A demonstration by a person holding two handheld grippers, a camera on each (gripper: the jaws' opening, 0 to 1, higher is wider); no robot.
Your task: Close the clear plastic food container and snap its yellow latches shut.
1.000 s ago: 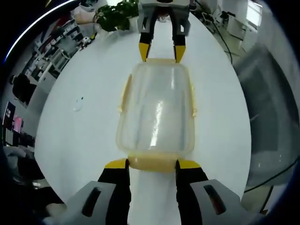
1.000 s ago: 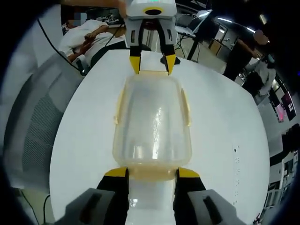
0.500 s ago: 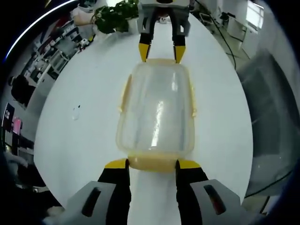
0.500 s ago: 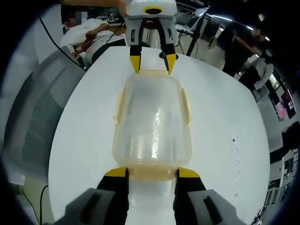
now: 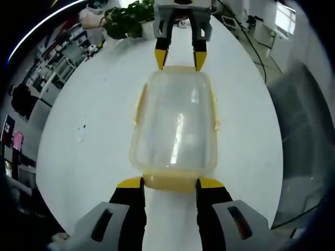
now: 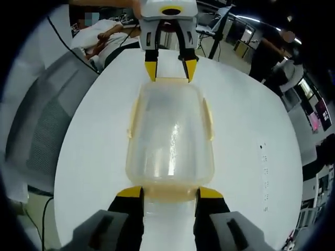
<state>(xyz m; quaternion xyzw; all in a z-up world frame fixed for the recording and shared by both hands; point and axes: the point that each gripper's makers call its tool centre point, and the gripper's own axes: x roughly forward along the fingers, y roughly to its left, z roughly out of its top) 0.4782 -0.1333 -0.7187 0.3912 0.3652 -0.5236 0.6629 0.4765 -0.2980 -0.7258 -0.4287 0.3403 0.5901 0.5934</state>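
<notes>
- Box (image 5: 175,123) in the middle of the white surface (image 5: 94,104), lid on, between the two grippers.
- Left hand-held gripper (image 5: 169,182) half open, jaws at both ends of the near yellow latch (image 5: 170,181), maybe touching; right hand-held gripper (image 6: 170,192) the same at the opposite latch (image 6: 170,193).
- Probably light, empty, smooth thin plastic; likely to slide if pushed from one end.
- Best taken at the latches, pressing from both ends together.

No text, label, brand, number or sign can be read anywhere; the small dark marks on the table (image 6: 264,172) are too tiny to read.
</notes>
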